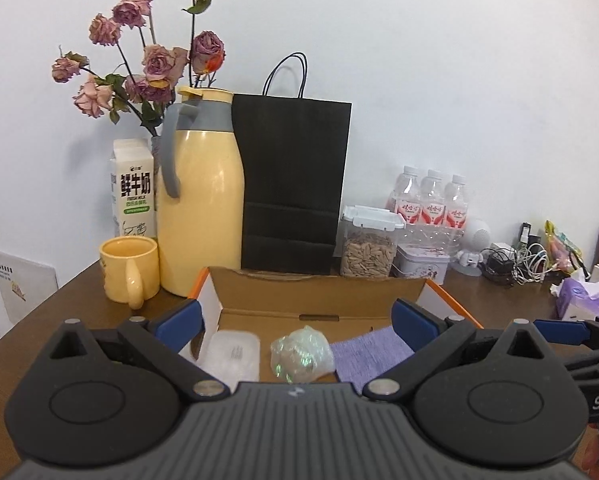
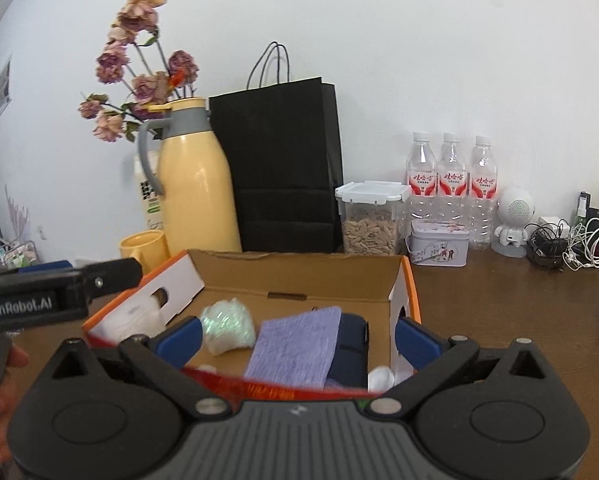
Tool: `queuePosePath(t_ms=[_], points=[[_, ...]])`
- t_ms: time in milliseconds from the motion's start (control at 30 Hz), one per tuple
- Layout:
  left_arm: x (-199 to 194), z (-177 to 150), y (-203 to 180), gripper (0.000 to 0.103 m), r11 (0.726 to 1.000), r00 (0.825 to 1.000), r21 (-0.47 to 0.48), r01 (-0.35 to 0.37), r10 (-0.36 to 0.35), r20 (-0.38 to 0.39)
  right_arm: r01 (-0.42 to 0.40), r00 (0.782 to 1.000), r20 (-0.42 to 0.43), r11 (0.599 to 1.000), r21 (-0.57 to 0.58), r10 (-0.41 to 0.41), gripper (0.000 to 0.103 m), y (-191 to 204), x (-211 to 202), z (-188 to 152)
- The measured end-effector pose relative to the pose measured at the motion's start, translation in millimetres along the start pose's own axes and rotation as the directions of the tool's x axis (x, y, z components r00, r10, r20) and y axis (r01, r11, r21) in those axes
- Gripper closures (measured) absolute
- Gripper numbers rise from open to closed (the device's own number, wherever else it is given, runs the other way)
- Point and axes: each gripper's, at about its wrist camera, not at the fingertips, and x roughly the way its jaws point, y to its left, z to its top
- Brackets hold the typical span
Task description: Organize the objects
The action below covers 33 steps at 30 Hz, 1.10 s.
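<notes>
"FRESH MILK" on milk carton (image 1: 133, 188); "GenRobot.AI" on tool (image 2: 31, 300)

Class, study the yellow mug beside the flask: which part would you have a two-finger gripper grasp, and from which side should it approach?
Probably the handle. The yellow mug stands upright with its handle turned toward the left wrist camera, so the open left gripper could come from the near side and close across it. The flask crowds the mug's right, making a grasp across the body awkward.
</notes>
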Motion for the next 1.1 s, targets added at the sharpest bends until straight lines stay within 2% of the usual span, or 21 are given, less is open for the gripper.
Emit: queuePosePath(t_ms=[600,833,1100], points=[[-116.9,-52.9,33.1,0.0,0.997,0.994,0.037,-0.061,0.064,-0.088,0.004,0.998,-0.055,1.0,-0.027,-0.006,0.0,34.2,-109.0,-69.5],[-138.6,-76.8,43.5,0.0,0.996,0.987,0.037,-0.076,0.08,-0.138,0.008,0.995,-0.099,1.0,-0.022,-0.01,0.0,38.9,-127.2,-95.5],[-148.0,-96.8,51.7,0.0,0.997,0.978,0.027,-0.073,0.077,-0.192,0.007,0.984,-0.175,0.998,-0.056,-0.016,0.0,49.8,-128.6,-123.0]])
